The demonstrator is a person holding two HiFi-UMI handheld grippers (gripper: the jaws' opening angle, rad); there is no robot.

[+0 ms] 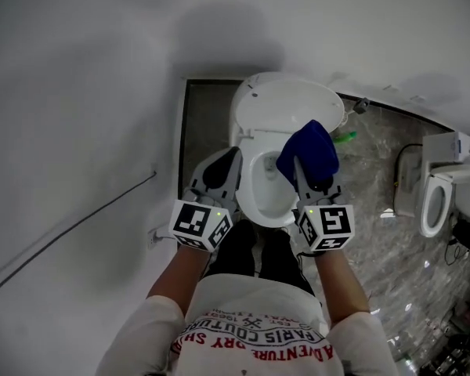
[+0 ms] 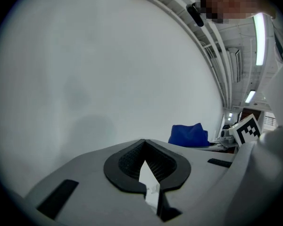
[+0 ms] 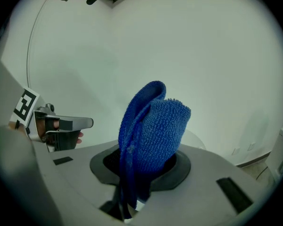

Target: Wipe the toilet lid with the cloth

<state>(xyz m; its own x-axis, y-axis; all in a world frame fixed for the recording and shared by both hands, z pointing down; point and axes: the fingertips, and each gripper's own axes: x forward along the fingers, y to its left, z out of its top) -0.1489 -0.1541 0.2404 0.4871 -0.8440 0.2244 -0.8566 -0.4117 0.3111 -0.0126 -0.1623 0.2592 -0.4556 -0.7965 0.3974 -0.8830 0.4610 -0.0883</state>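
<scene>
Right gripper (image 1: 312,185) clenched on blue cloth (image 1: 308,149), bunched ahead of its jaws ready for wiping, over the bowl near the raised toilet lid (image 1: 286,104); left gripper (image 1: 219,175) closed, empty.

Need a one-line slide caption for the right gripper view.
Right gripper shut on a bunched blue cloth before a white wall; left gripper alongside at left.
</scene>
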